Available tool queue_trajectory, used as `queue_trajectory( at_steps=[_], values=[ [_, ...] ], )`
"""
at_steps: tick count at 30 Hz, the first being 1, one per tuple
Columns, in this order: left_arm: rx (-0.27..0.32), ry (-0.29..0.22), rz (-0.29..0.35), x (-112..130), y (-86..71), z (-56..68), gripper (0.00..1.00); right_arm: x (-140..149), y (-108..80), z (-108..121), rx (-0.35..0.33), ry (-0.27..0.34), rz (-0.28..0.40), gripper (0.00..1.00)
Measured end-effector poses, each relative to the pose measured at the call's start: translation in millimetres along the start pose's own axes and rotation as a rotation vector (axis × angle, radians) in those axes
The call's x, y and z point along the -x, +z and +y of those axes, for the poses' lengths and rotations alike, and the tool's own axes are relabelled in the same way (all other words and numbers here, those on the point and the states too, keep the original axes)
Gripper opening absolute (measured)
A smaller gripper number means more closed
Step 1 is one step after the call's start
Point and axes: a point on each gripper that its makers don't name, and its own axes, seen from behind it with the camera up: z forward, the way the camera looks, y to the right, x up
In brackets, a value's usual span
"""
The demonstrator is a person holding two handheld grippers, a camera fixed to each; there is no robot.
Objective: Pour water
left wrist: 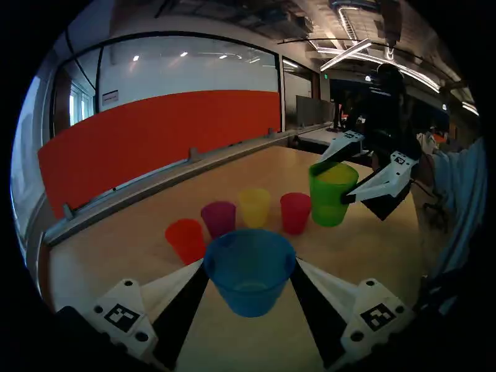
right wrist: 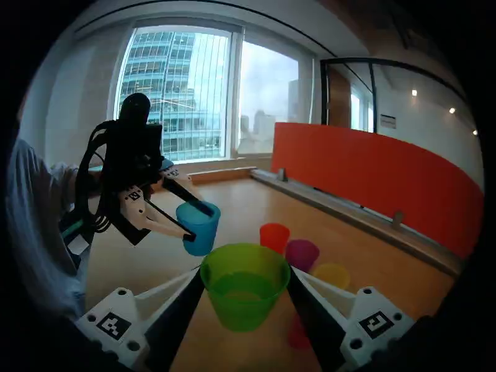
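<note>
1. Cups fill both tools: the left hand-held gripper (left wrist: 249, 266) grasps a blue cup (left wrist: 249, 288), with one finger pressed to each side just below the rim.
2. The right hand-held gripper (right wrist: 245, 273) clamps a green cup (right wrist: 245, 307) the same way, both fingers against its sides near the rim.
3. Both cups are roughly upright with their mouths up, held above the wooden desk (left wrist: 279, 162).
4. A level of liquid shows in the lower part of the green cup. The bottom of the blue cup has a pale patch, and I cannot tell whether that is water.
5. In the left gripper view, the green cup is ahead of the left hand-held gripper and to its right, well apart from the blue cup.
6. In the right gripper view, the blue cup is ahead of the right hand-held gripper and to its left.
7. Four small cups stand in a row on the desk just beyond the blue cup: an orange cup (left wrist: 186, 239), a purple cup (left wrist: 219, 217), a yellow cup (left wrist: 255, 206) and a red cup (left wrist: 295, 212).
8. The red cup is the one nearest the green cup.
9. Beyond the row, an orange partition (left wrist: 155, 136) runs along the far edge of the desk.
10. Behind the left hand-held gripper, the right gripper view shows a person's grey sleeve (right wrist: 34, 235) and a large window (right wrist: 180, 93).
</note>
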Motion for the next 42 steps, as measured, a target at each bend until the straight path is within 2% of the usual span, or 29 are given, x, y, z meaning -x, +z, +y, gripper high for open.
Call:
queue_trajectory(
  at_steps=[22, 42],
  values=[
    [0.048, 0.02, -0.122, 50, 18.4, 11.6, 0.9, 60, 17.6, -5, -0.05, -0.036, -0.172, 0.93],
    [0.045, 0.024, -0.154, 72, 33.8, 9.2, 0.91, 82, 26.5, -1, -0.043, -0.032, -0.214, 0.93]
  ],
)
